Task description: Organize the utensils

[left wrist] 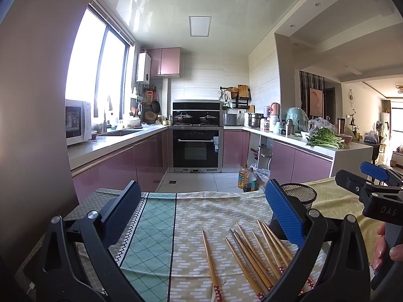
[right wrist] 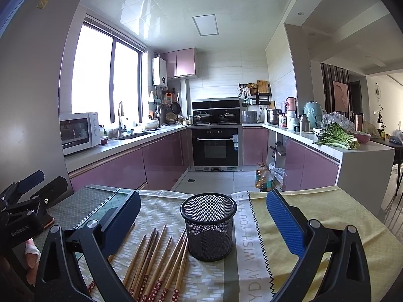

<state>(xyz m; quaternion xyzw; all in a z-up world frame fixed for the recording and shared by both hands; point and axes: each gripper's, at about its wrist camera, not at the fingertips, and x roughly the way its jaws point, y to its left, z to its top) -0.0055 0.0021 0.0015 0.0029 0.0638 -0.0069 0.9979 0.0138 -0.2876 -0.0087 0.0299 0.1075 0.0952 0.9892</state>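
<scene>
Several wooden chopsticks (left wrist: 248, 254) with red patterned ends lie loose on the patterned tablecloth (left wrist: 201, 216); they also show in the right wrist view (right wrist: 156, 259). A black mesh cup (right wrist: 209, 226) stands upright and empty just right of them, partly hidden behind my left gripper's blue finger in the left wrist view (left wrist: 299, 196). My left gripper (left wrist: 201, 214) is open and empty above the cloth, left of the chopsticks. My right gripper (right wrist: 204, 216) is open and empty, with the cup between its fingers further ahead.
The table's far edge drops to the tiled kitchen floor (right wrist: 214, 178), where oil bottles (right wrist: 263, 177) stand. Pink cabinets, an oven (right wrist: 215, 146) and worktops lie beyond. A grey wall (left wrist: 32, 100) is close on the left. The yellow cloth (right wrist: 314, 214) covers the table's right side.
</scene>
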